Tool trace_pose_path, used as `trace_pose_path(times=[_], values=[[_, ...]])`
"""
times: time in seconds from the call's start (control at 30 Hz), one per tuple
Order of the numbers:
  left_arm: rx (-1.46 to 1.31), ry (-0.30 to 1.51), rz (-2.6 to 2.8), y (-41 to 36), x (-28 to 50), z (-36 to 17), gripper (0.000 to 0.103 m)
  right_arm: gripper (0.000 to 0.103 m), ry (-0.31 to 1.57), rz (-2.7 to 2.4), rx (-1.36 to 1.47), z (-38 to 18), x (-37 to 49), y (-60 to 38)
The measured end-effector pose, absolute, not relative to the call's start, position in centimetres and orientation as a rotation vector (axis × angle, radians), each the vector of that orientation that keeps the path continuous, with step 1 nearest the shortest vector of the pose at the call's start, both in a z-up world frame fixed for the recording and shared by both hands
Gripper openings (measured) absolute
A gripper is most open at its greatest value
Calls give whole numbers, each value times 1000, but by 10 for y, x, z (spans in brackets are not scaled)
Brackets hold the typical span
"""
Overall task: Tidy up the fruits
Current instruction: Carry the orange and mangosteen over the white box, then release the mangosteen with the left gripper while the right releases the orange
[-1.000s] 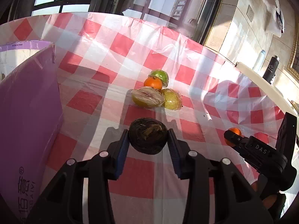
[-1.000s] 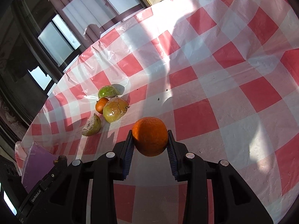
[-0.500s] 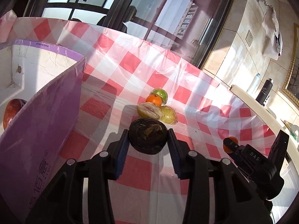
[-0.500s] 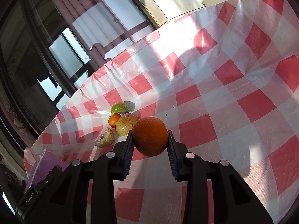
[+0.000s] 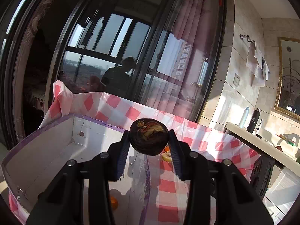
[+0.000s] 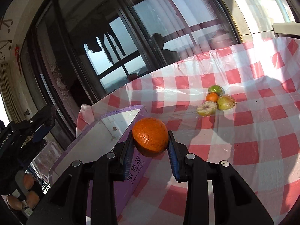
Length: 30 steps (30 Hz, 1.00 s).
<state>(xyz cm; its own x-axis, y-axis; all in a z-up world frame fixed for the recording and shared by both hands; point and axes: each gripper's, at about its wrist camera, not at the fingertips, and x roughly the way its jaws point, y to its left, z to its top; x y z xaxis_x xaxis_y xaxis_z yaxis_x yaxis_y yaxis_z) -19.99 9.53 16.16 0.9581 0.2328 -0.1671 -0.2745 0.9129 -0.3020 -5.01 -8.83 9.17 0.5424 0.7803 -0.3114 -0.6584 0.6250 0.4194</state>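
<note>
"ZHUOBAIYI" on purple box [image 6: 131,170], "GenRobot.AI" on left hand-held gripper [image 6: 5,140]

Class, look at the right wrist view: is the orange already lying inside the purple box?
No. The orange is clamped between the right gripper jaws, held in the air beside the purple box.

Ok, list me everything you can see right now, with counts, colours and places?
Dark fruit: 1, brown-black, in the left gripper above the box.
Orange: 1, orange, in the right gripper beside the box.
Box: 1, purple outside, white inside, on the table's left side.
Small orange fruit: 1, orange, inside the box.
Fruit pile: 4 pieces, green, orange, two yellowish, on the tablecloth.
Tablecloth: 1, red-white check, over the table.
Left gripper: 1, black, shut.
Right gripper: 1, black, shut.
</note>
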Motion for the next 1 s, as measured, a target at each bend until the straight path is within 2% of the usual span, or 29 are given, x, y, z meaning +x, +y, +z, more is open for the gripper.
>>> trace_pose_path(times=[0.23,0.47,0.63,0.87,1.0], values=[[-178,391,468,163,-195,153,41,35,582,981,46,118,-93,14],[-155,638,567,204,-173,114,41,35,712,889,-255,93,-106,78],[-82,734,582,205,-163,111,41,35,708,787,-505,74,-112,103],[69,861,608,201,-167,95,42,34,673,765,-665,73,-123,120],[68,912,572,210,-171,80,42,34,733,749,-746,60,-121,128]])
